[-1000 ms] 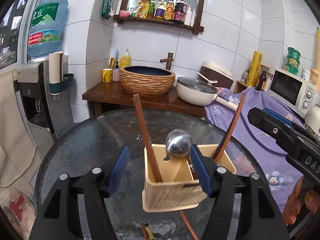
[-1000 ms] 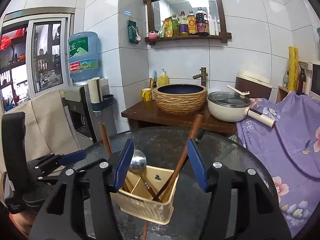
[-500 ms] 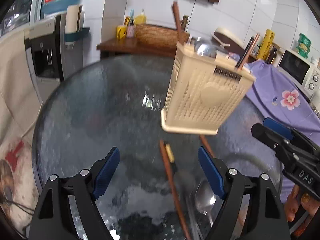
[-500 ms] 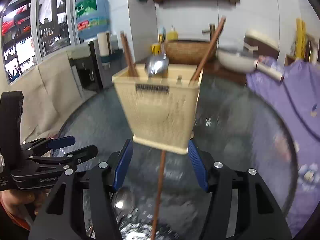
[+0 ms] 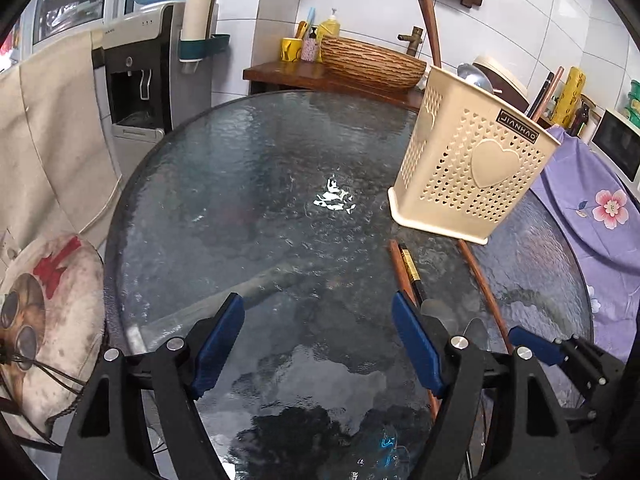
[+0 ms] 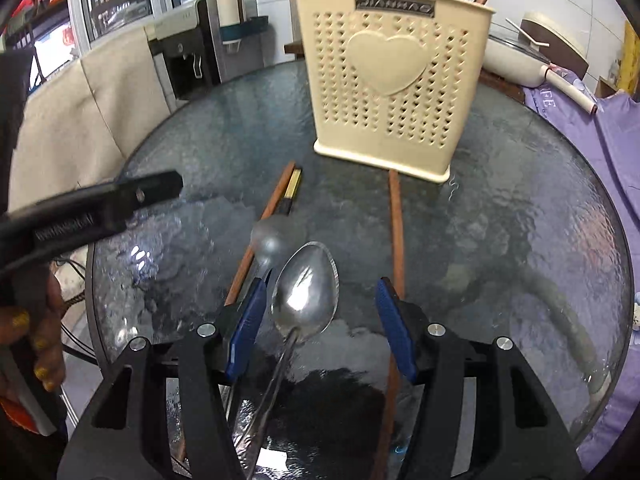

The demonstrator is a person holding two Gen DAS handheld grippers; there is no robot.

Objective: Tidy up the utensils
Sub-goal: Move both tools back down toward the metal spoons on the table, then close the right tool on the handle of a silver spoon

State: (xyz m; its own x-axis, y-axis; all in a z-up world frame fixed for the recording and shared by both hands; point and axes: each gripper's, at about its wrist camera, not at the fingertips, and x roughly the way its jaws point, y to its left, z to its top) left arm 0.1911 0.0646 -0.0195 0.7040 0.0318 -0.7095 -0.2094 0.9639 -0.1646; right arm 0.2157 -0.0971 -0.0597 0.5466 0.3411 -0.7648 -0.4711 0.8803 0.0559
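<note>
Between the right gripper's (image 6: 320,320) open, empty jaws lies a spoon (image 6: 306,292); chopsticks (image 6: 396,232) flank it, unsorted. Beyond stands the caddy (image 6: 388,80), partly filled. Left gripper (image 5: 318,344) gapes empty.

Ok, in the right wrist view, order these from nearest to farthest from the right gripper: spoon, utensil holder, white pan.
1. Spoon: between the right gripper's open jaws, on the glass.
2. Utensil holder: straight ahead, mid-table.
3. White pan: beyond the table, upper right.
</note>
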